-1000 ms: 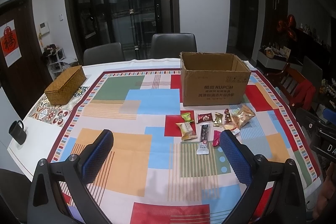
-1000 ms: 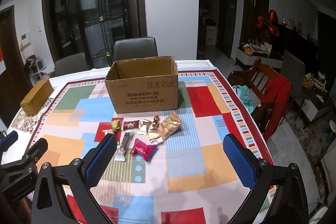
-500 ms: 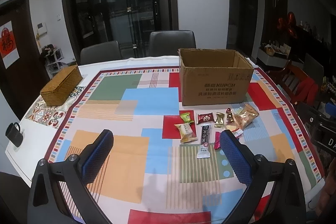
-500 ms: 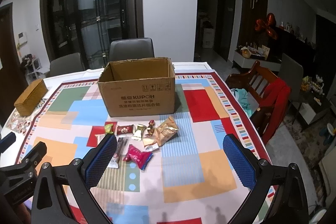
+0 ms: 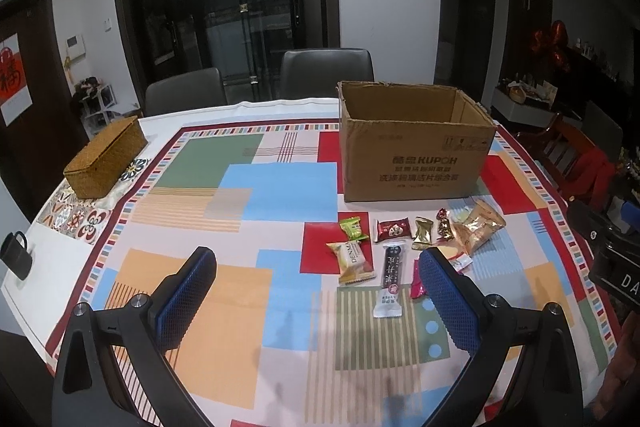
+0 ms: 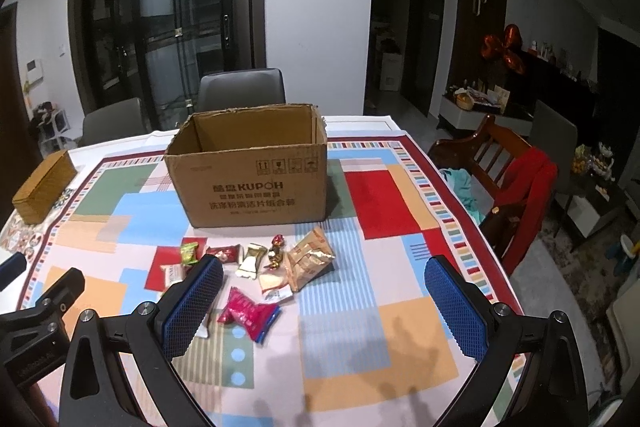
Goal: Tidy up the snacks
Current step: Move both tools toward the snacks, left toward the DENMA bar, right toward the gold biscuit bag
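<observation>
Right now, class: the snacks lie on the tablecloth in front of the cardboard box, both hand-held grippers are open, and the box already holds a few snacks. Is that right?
Not quite. The right wrist view shows the cardboard box with no snacks visible inside; all the visible snacks lie in front of it. The left hand-held gripper and right hand-held gripper are indeed open.

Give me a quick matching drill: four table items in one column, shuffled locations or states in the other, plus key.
Items
1. cardboard box
2. woven box
3. pink packet
4. black mug

Descriptions
A. closed lid, far left side of the table
B. nearest snack to the right gripper
C. open top, directly behind the row of snacks
D. left edge, on bare white cloth

Pairs: 1-C, 2-A, 3-B, 4-D
</observation>
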